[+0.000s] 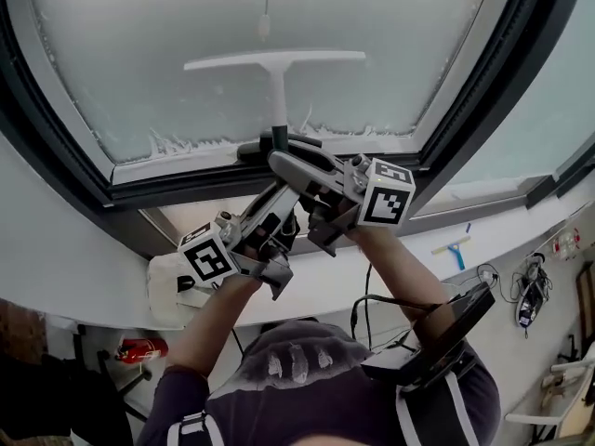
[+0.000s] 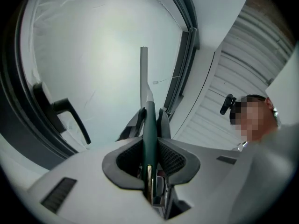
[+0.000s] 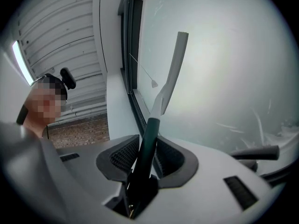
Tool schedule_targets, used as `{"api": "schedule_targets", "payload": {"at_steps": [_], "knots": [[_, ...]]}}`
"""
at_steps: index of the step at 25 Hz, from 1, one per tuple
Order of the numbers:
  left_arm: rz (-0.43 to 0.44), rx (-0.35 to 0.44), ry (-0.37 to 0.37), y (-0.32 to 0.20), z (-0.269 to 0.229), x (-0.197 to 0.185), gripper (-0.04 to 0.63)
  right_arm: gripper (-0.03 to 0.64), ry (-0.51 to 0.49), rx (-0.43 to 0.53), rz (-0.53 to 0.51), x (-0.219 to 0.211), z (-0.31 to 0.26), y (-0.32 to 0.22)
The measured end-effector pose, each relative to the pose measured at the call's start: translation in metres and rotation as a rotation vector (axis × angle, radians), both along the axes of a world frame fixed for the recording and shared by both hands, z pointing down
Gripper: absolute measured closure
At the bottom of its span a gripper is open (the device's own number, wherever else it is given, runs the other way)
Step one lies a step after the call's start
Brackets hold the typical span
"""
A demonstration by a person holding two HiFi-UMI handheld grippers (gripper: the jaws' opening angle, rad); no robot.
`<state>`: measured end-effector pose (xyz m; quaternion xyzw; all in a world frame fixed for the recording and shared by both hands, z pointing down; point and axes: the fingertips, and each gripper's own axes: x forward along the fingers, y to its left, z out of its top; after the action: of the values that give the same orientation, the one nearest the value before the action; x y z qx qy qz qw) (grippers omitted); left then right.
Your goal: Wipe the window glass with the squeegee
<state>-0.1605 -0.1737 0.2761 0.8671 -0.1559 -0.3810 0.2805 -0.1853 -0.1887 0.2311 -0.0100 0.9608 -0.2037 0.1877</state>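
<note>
Two grippers share one tool: the left gripper point(image 2: 150, 120) and the right gripper point(image 3: 148, 136) each have their jaws clamped on the squeegee point(image 1: 277, 100). Its blade point(image 1: 232, 62) lies across the window glass point(image 1: 139, 45), above the frothy strip point(image 1: 186, 143) at the glass's lower edge. This looks like mid-wipe. The next move calls for an even pull down the glass with the blade kept level.

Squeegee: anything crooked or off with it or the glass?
Nothing damaged. The squeegee lies roughly level on the glass, left gripper and right gripper clamping its handle. Only ragged white residue lines the pane's lower edge.
</note>
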Motion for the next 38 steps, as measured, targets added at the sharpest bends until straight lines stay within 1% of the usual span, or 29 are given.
{"api": "schedule_targets", "payload": {"at_steps": [3,5,7,8,10,12,13,14,17,18,19,21,22,26,28,30,32,34,38], "knots": [[0.028,0.008,0.031,-0.001,-0.003,0.003,0.506,0.506,-0.023,0.007,0.057,0.007,-0.003,-0.002],[0.057,0.011,0.054,-0.002,-0.011,0.02,0.506,0.506,-0.036,0.007,0.071,0.026,-0.01,-0.003],[0.079,0.019,0.078,-0.003,-0.02,0.04,0.506,0.506,-0.044,0.003,0.064,0.048,-0.018,-0.003],[0.083,0.026,0.073,-0.004,-0.023,0.048,0.506,0.506,-0.048,0.0,0.063,0.058,-0.021,-0.004],[0.077,0.047,0.011,-0.008,-0.027,0.065,0.506,0.506,-0.05,0.012,0.085,0.077,-0.024,-0.008],[0.065,0.074,-0.082,-0.014,-0.03,0.084,0.506,0.516,-0.032,0.064,0.121,0.096,-0.027,-0.011],[0.063,0.089,-0.131,-0.018,-0.032,0.095,0.506,0.535,-0.023,0.091,0.131,0.106,-0.029,-0.013],[0.065,0.102,-0.18,-0.022,-0.035,0.108,0.506,0.537,-0.019,0.111,0.131,0.118,-0.032,-0.016],[0.071,0.143,-0.337,-0.039,-0.046,0.155,0.506,0.537,-0.044,0.133,0.078,0.167,-0.045,-0.03],[0.069,0.156,-0.374,-0.046,-0.05,0.171,0.506,0.537,-0.055,0.139,0.055,0.184,-0.049,-0.035],[0.07,0.163,-0.388,-0.053,-0.056,0.184,0.506,0.537,-0.066,0.146,0.038,0.201,-0.053,-0.041],[0.067,0.172,-0.384,-0.062,-0.065,0.203,0.506,0.535,-0.078,0.167,0.032,0.223,-0.061,-0.049],[0.056,0.179,-0.385,-0.063,-0.066,0.207,0.506,0.535,-0.073,0.182,0.033,0.226,-0.062,-0.051],[0.0,0.21,-0.403,-0.06,-0.066,0.202,0.506,0.527,-0.024,0.227,0.01,0.214,-0.068,-0.048],[-0.031,0.228,-0.427,-0.062,-0.067,0.205,0.506,0.505,0.019,0.243,-0.022,0.211,-0.069,-0.049],[-0.047,0.248,-0.434,-0.062,-0.072,0.21,0.506,0.505,0.059,0.262,-0.058,0.207,-0.071,-0.045],[-0.064,0.265,-0.414,-0.057,-0.078,0.211,0.506,0.506,0.075,0.284,-0.055,0.205,-0.076,-0.04],[-0.082,0.277,-0.391,-0.056,-0.086,0.21,0.506,0.506,0.074,0.286,-0.047,0.204,-0.083,-0.039],[-0.065,0.273,-0.352,-0.089,-0.1,0.21,0.506,0.506,0.077,0.257,0.005,0.205,-0.097,-0.074]]}}
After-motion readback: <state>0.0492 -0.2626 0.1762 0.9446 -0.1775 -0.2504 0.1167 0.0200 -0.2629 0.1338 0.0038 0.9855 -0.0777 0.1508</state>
